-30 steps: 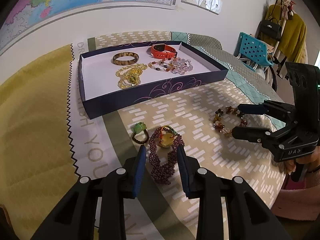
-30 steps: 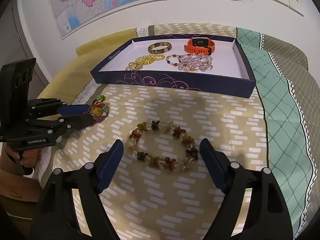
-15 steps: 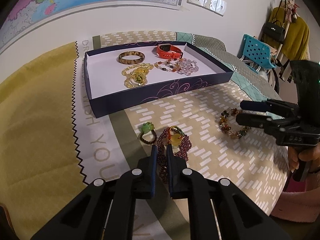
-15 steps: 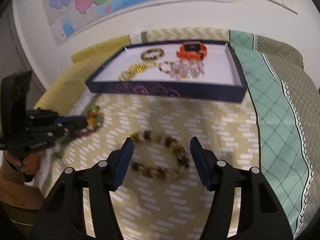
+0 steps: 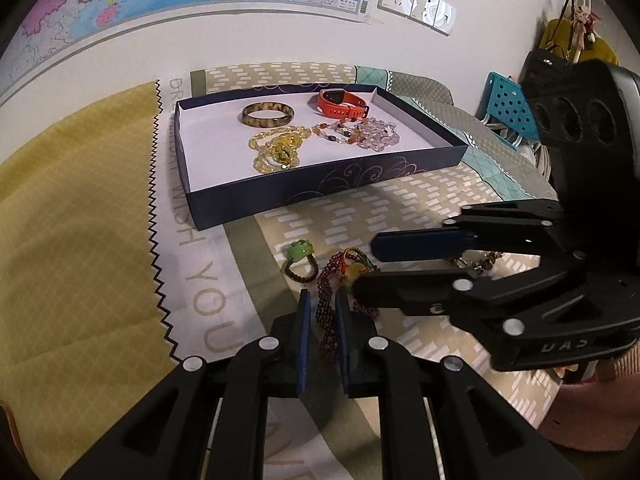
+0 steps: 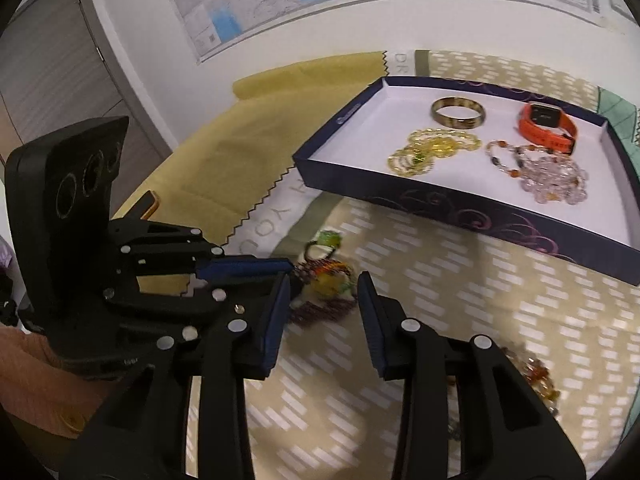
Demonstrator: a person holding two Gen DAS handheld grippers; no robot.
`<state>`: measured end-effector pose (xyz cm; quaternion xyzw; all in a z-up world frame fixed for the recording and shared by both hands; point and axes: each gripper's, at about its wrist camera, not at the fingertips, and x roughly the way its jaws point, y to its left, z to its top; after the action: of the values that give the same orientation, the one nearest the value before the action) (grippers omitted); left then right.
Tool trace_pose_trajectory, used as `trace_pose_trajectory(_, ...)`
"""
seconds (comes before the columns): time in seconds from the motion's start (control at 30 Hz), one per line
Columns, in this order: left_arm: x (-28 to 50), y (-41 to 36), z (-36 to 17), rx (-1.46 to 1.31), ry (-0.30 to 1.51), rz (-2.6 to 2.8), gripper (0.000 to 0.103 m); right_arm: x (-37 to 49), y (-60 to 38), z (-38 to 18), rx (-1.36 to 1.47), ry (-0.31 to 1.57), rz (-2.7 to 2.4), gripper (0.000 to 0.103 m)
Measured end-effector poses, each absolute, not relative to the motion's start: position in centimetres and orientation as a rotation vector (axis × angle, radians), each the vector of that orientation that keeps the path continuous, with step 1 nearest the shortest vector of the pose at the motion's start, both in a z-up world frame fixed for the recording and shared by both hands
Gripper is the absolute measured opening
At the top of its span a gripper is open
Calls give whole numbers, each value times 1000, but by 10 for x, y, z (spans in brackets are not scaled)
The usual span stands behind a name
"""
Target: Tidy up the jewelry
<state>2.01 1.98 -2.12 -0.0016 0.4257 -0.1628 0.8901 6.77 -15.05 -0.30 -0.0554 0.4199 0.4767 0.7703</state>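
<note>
Left wrist view: my left gripper (image 5: pixel 321 312) pinches the garnet bead strand (image 5: pixel 329 322) on the cloth short of the box (image 5: pixel 320 196); my right gripper (image 6: pixel 323 292), empty jaws closing, crowds it and may snag the loops
</note>
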Motion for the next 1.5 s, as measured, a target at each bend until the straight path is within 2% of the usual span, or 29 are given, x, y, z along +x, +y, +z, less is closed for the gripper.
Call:
trace_pose_trajectory(0.03,20,20,-21,1,884,-335,10,68,-149,-4,-130,911,1025,32)
trace_pose_trajectory(0.17,20,20,-21,-3,880,-351,15,72,-147,-8,-130,927,1009,11)
trace_pose_trajectory(0.23,19,18,-21,13,877,-353,17,71,-149,-7,-128,920,1009,6)
trace_pose_trajectory(0.27,19,17,-21,16,876,-354,19,70,-152,-5,-115,909,1016,0)
trace_pose_trajectory(0.57,19,15,-22,26,876,-365,25,73,-194,5,-13,915,990,1)
trace_pose_trajectory(0.67,19,11,-20,53,867,-340,29,72,-198,1,-6,928,988,5)
trace_pose_trajectory(0.77,18,5,-14,94,838,-325,29,70,-200,-3,0,942,984,5)
trace_pose_trajectory(0.9,19,2,-9,112,816,-356,20,69,-202,-5,12,944,984,6)
trace_pose_trajectory(1.13,32,-7,-19,129,866,-368,21,69,-207,-7,25,948,979,15)
trace_pose_trajectory(1.2,35,-7,-19,128,864,-363,15,68,-208,-8,23,951,974,18)
trace_pose_trajectory(1.27,37,-7,-19,123,865,-352,14,68,-209,-8,29,950,974,19)
trace_pose_trajectory(1.43,31,10,2,23,823,-384,14,67,-216,-6,32,940,977,22)
trace_pose_trajectory(1.5,27,19,11,9,796,-372,15,67,-217,-6,26,938,970,27)
